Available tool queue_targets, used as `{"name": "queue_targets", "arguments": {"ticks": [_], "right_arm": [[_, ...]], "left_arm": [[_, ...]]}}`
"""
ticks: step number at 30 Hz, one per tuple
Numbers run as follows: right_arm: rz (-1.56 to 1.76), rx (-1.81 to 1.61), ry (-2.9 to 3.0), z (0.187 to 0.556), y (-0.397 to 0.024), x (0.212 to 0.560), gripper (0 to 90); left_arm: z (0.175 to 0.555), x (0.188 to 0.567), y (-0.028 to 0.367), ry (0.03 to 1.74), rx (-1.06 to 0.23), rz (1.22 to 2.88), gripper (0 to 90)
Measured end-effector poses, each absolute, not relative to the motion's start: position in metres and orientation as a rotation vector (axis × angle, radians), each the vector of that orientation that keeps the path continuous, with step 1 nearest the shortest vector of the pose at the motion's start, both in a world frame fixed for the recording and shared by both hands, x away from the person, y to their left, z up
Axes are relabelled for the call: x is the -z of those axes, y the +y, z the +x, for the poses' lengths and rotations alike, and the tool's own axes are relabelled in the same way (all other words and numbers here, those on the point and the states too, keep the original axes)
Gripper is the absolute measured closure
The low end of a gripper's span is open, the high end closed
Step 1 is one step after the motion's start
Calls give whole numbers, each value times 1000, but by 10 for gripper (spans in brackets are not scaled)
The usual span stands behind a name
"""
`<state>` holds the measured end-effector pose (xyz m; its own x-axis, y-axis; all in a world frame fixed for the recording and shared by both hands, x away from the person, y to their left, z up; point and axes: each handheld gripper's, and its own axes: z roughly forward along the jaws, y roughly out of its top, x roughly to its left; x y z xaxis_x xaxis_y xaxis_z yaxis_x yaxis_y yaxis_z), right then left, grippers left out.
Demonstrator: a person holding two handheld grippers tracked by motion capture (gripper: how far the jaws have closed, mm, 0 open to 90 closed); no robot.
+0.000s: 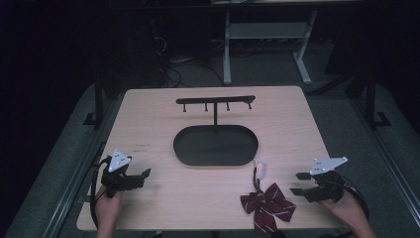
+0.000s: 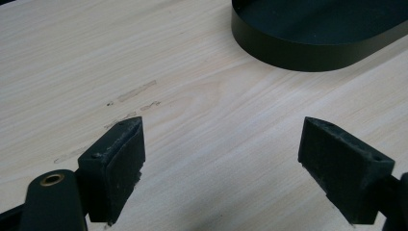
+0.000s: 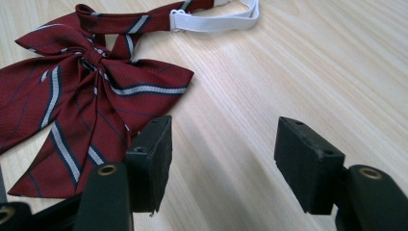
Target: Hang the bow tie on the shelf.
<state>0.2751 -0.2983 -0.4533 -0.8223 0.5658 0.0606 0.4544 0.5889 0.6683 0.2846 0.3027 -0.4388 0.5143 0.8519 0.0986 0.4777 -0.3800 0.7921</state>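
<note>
Jaws of both the left gripper [image 1: 146, 174] and right gripper [image 1: 297, 183] stand wide apart, holding nothing; a striped bow tie [image 1: 266, 205] lies on the surface [image 1: 148, 124] just beside the right gripper.

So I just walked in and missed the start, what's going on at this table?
A person holds a gripper in each hand over a light wooden table. The right gripper sits open beside a dark red striped bow tie with a white elastic strap, not touching it. The left gripper is open and empty. A black oval tray with a hook rack stands behind.
</note>
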Motion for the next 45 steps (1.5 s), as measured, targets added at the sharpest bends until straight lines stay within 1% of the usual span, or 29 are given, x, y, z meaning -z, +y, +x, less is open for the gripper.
{"name": "queue_targets", "arguments": {"ticks": [9, 21, 28, 32, 35, 38, 45], "right_arm": [[820, -1010, 2690, 281, -288, 447, 382], [709, -995, 2716, 288, -268, 422, 404], [633, -928, 2783, 309, -241, 410, 421], [600, -894, 2807, 319, -233, 407, 435], [586, -881, 2812, 325, -231, 407, 441], [573, -871, 2830, 334, -226, 406, 472], [552, -871, 2862, 350, -220, 406, 494]], "left_arm": [[283, 438, 301, 1070, -667, 2030, 163], [280, 437, 301, 1055, -683, 2030, 163], [281, 436, 302, 1056, -684, 2037, 163], [281, 436, 302, 1060, -681, 2028, 163], [281, 436, 302, 1056, -684, 2036, 163], [281, 436, 303, 1057, -686, 2035, 163], [281, 436, 303, 1056, -681, 2044, 163]]}}
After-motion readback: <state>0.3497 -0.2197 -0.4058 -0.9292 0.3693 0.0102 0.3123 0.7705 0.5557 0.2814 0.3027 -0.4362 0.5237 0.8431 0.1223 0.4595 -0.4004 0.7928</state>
